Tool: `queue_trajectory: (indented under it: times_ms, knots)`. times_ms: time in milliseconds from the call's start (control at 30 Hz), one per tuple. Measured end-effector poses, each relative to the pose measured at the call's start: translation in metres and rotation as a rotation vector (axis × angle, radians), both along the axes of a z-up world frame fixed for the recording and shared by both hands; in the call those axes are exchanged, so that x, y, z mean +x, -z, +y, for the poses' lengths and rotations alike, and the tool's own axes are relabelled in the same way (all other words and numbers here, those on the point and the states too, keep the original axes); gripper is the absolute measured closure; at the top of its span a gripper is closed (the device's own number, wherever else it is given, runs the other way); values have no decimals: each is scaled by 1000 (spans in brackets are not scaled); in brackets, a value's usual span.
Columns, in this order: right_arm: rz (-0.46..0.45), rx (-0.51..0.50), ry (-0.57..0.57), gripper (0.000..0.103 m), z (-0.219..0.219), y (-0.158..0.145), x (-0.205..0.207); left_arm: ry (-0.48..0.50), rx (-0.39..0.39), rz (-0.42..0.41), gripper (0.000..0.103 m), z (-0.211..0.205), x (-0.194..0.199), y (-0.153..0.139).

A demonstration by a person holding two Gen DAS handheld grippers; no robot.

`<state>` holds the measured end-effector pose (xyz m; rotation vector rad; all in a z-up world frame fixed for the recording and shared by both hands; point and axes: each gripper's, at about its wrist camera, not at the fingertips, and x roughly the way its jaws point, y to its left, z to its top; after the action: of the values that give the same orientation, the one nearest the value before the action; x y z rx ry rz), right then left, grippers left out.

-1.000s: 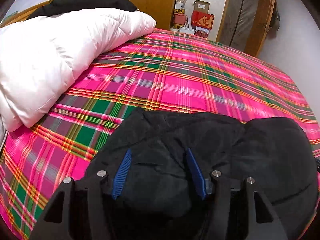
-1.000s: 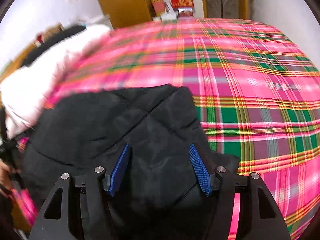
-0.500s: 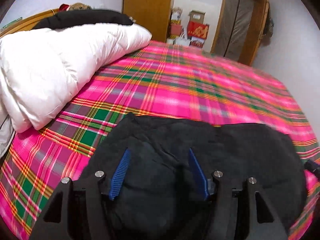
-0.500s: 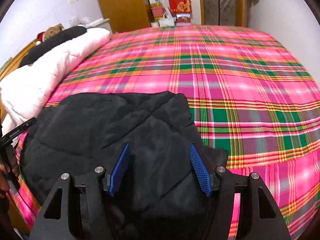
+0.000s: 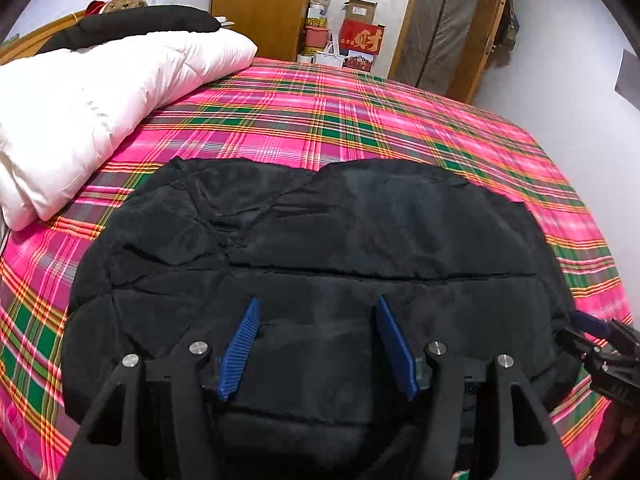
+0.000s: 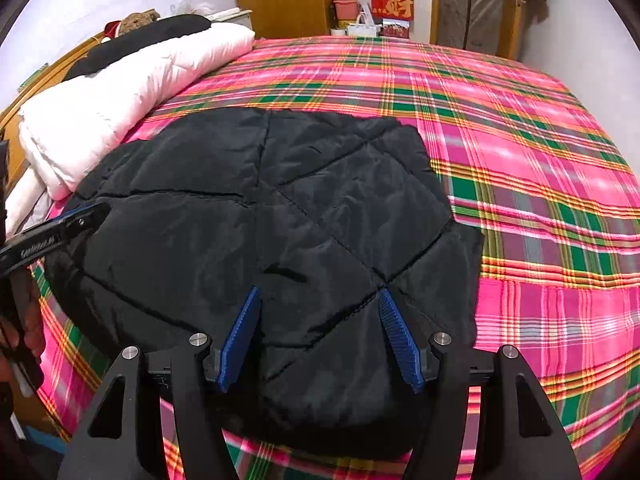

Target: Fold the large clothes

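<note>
A black quilted jacket [image 5: 320,240] lies folded into a broad flat bundle on the pink plaid bed; it also shows in the right wrist view [image 6: 260,208]. My left gripper [image 5: 318,304] is open and empty, held above the jacket's near part. My right gripper [image 6: 318,300] is open and empty, above the jacket's near right part. The right gripper shows at the right edge of the left wrist view [image 5: 600,344], beside the jacket's edge. The left gripper shows at the left edge of the right wrist view [image 6: 52,236], with a hand below it.
A white duvet [image 5: 80,108] with a black item on top lies along the bed's left side. The plaid sheet [image 6: 520,140] stretches far and right of the jacket. A wooden wardrobe [image 5: 260,4], boxes [image 5: 360,36] and a door stand beyond the bed.
Both grippers have drawn back and up from the jacket. The jacket now lies flatter and more of it is in view.
</note>
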<state>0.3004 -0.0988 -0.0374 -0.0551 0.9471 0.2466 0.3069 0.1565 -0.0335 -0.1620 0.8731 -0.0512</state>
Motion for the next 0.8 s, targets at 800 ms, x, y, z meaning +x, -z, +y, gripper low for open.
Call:
queue_trajectory:
  times_ms: [800]
  knots:
    - [-136,33,2,39,-16,-81,-198,6,-14,-68,36,-45,-211,-72]
